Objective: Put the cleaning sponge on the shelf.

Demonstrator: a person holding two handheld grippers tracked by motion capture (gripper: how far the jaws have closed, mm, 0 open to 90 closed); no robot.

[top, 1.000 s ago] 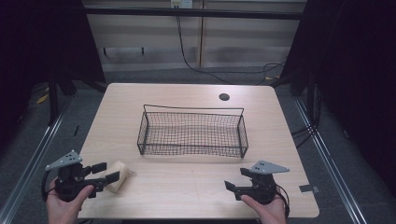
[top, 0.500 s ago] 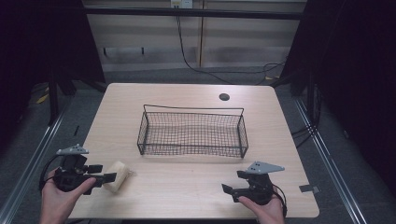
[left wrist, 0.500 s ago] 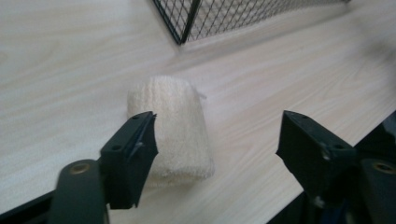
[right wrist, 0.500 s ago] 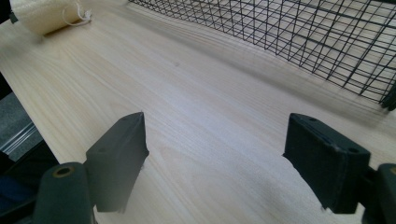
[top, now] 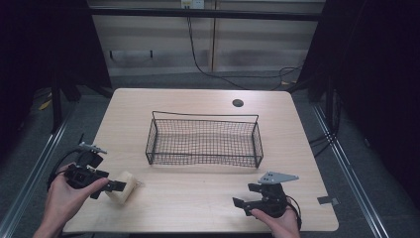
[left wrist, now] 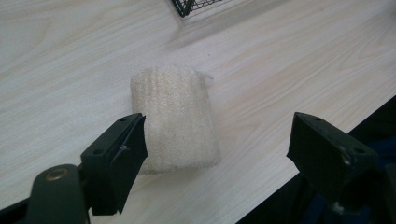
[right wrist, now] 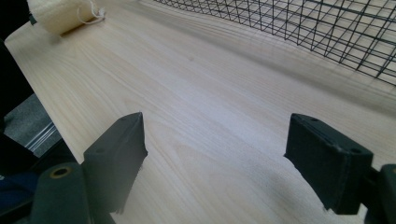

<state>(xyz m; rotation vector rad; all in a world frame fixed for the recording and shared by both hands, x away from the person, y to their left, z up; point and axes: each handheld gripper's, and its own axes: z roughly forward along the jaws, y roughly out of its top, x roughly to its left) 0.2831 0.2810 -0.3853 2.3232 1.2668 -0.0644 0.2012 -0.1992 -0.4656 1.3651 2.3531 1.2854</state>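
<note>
Since a second ago, the left tool (top: 111, 187) has drawn back toward the counter's near-left edge, jaws spread wide around the cream ribbed foam roll (left wrist: 175, 117), one jaw beside it. Right tool (top: 246, 203) hovers released over the pale wooden counter (top: 198, 193). Black wire basket (top: 204, 141) sits mid-counter. No legible markings.
</note>
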